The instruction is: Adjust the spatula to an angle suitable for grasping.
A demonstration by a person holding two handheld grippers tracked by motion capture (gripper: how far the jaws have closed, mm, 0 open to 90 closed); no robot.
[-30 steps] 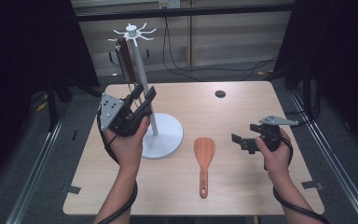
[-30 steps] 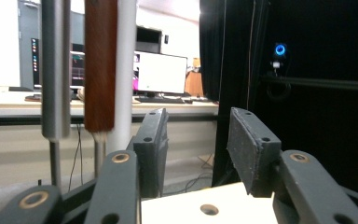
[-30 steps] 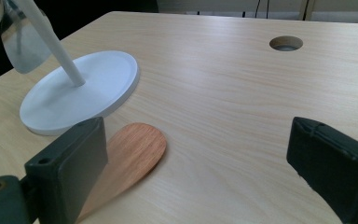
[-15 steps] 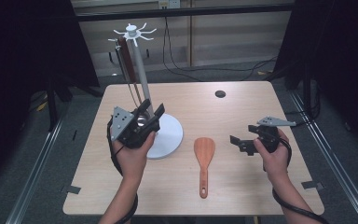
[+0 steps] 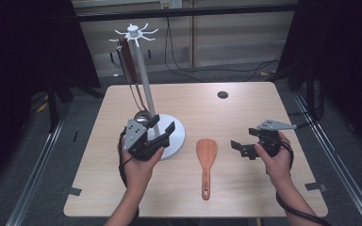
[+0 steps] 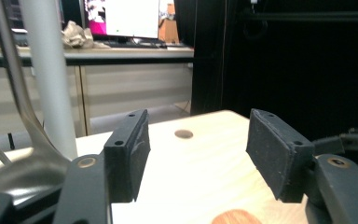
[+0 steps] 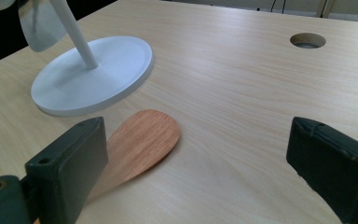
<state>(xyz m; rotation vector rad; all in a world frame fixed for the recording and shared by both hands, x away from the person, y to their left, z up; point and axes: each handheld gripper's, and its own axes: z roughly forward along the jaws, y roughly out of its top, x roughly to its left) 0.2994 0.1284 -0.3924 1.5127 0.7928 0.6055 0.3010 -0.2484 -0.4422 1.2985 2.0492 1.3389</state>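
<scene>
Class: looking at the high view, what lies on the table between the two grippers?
In the high view, a wooden spatula lies flat between the left gripper and right gripper.

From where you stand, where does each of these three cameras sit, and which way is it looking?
High view: above the person's side, looking forward and down on the table; forearms, left gripper and right gripper show.
Left gripper view: rides the left gripper, looking along its open jaws past the white stand and a hanging metal ladle.
Right gripper view: rides the right gripper, looking between its open jaws at the wooden spatula.
Shared: both gripper views show the table's round hole.
</scene>
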